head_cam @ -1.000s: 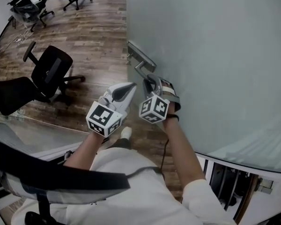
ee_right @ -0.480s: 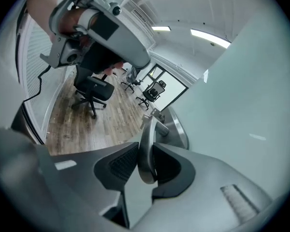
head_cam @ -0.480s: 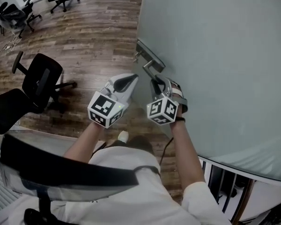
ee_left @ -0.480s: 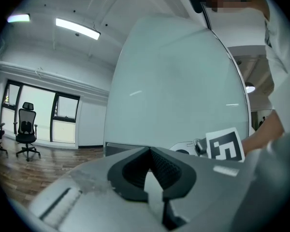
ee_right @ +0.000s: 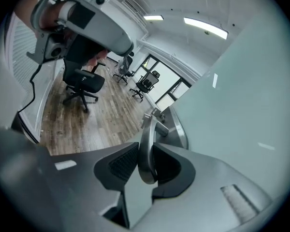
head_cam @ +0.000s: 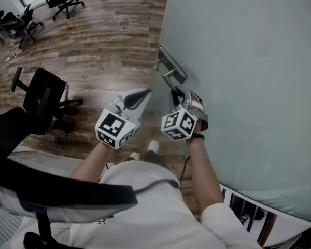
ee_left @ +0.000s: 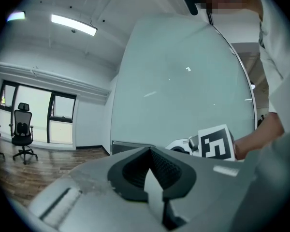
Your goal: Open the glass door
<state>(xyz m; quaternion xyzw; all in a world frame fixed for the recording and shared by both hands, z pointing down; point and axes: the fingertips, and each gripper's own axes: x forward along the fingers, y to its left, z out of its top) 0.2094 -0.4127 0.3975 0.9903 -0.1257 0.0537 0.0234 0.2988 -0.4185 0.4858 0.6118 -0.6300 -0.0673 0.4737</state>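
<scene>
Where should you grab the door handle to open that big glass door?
Grip the lever handle at its free end, farthest from the lock plate, coming end-on from the person's side with a jaw on each side of the slim bar. It stands clear of the glass door, and the right gripper is clamped there.

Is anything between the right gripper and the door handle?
Nothing visible. The handle sits between the jaws of the right gripper, which are closed on it. The left gripper hangs beside it, shut and empty, not in the way.
</scene>
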